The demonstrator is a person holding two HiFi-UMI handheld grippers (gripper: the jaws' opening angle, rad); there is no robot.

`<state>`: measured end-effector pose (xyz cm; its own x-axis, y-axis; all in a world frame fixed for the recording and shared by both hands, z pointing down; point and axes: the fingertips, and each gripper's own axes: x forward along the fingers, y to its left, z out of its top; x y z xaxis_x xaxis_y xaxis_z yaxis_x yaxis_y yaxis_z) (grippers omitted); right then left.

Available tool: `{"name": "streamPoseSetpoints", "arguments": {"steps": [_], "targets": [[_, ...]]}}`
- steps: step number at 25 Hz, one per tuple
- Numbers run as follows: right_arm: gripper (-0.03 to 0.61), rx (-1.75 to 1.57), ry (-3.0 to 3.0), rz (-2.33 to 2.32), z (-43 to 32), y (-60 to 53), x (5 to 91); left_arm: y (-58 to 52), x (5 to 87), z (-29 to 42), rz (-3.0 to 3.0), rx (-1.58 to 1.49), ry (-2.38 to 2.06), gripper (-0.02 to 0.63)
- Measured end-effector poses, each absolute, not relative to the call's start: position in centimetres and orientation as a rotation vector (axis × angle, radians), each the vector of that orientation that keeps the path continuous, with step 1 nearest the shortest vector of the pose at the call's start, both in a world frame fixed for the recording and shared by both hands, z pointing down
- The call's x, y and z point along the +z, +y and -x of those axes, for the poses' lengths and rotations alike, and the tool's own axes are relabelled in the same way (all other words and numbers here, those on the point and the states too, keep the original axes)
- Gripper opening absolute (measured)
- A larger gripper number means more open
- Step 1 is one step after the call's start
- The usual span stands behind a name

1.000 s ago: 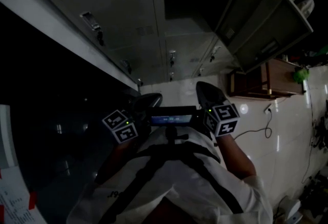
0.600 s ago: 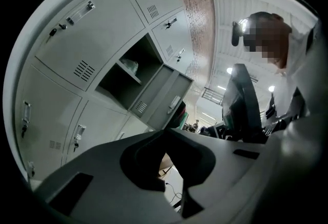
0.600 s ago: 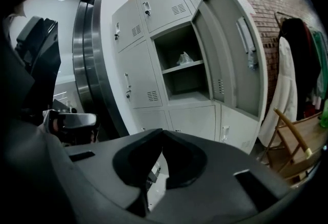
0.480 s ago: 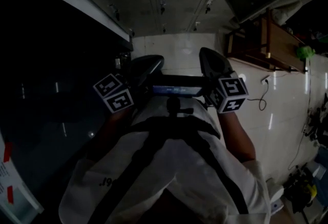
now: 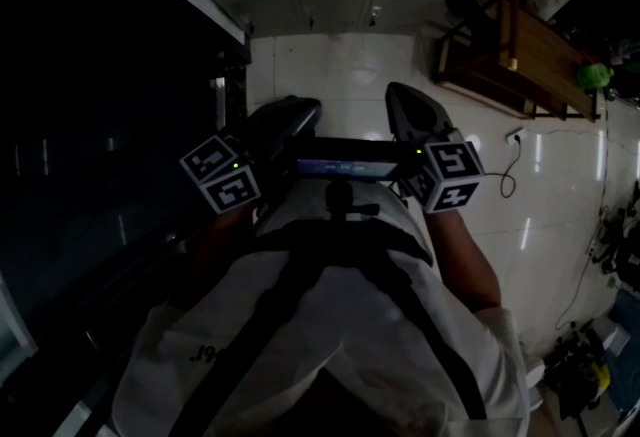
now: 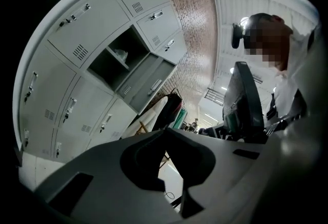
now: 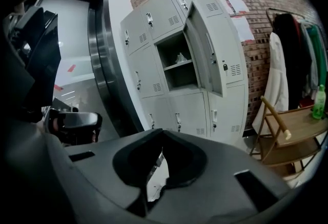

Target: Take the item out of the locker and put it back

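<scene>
Only the gripper views show the open locker [image 7: 177, 78]; left tongs [image 6: 164, 131] and right tongs [image 7: 161, 132] press together, empty.

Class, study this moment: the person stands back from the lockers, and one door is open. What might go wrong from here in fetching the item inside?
1. The right hand-held gripper and the left hand-held gripper are both shut. If they are not opened, they may shove the item deeper.
2. The open locker door juts out and could be knocked.
3. A cable on the floor might trip the person.
</scene>
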<state>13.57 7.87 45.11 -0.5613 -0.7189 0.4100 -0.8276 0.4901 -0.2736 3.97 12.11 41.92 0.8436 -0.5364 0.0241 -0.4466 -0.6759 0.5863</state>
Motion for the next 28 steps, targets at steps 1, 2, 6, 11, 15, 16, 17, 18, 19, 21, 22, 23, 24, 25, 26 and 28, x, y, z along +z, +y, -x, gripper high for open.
{"name": "streamPoseSetpoints", "arguments": {"steps": [1,2,6,11,15,16,17,18,19,21,22,23,24,25,26,28], "targets": [[0.000,0.651,-2.499,-1.318,-14.0,8.6,45.1,12.9,41.9,-4.5,-2.426,-0.198,-0.716,0.000],[0.000,0.646,-2.501,-1.313,-14.5,9.4,45.0,13.8,41.8,-5.0,-2.429,-0.198,-0.720,0.000],[0.000,0.633,-2.510,-1.284,-15.6,11.6,44.9,16.1,41.3,-6.1,-2.433,-0.207,-0.752,0.000],[0.000,0.621,-2.517,-1.278,-15.4,13.1,45.0,17.6,41.4,-5.5,-2.431,-0.209,-0.768,0.000],[0.000,0.616,-2.524,-1.289,-14.3,13.7,44.4,18.1,40.8,-4.5,-2.451,-0.189,-0.747,0.000],[0.000,0.618,-2.525,-1.294,-14.0,13.7,44.2,18.2,40.6,-4.1,-2.456,-0.184,-0.744,0.000],[0.000,0.622,-2.525,-1.300,-13.7,13.7,44.1,18.2,40.4,-3.6,-2.458,-0.181,-0.744,0.000],[0.000,0.630,-2.526,-1.305,-13.3,13.7,44.0,18.3,40.3,-3.1,-2.457,-0.180,-0.744,0.000],[0.000,0.639,-2.528,-1.309,-12.9,13.7,43.8,18.4,40.2,-2.5,-2.455,-0.180,-0.744,0.000],[0.000,0.645,-2.533,-1.314,-11.9,13.9,43.6,18.7,40.1,-1.5,-2.454,-0.177,-0.742,0.000],[0.000,0.644,-2.532,-1.318,-11.5,13.9,43.6,18.9,40.1,-1.1,-2.453,-0.177,-0.739,0.000],[0.000,0.646,-2.529,-1.324,-11.1,14.0,43.6,19.0,40.2,-0.6,-2.452,-0.177,-0.735,0.000],[0.000,0.650,-2.526,-1.331,-10.7,14.1,43.7,19.2,40.3,-0.2,-2.450,-0.176,-0.729,0.000],[0.000,0.653,-2.522,-1.335,-10.3,14.3,43.8,19.4,40.5,0.2,-2.448,-0.173,-0.723,0.000],[0.000,0.654,-2.517,-1.337,-10.0,14.4,44.0,19.5,40.6,0.5,-2.445,-0.170,-0.717,0.000],[0.000,0.655,-2.509,-1.336,-9.3,14.7,44.2,19.7,40.8,1.1,-2.442,-0.169,-0.707,0.000]]}}
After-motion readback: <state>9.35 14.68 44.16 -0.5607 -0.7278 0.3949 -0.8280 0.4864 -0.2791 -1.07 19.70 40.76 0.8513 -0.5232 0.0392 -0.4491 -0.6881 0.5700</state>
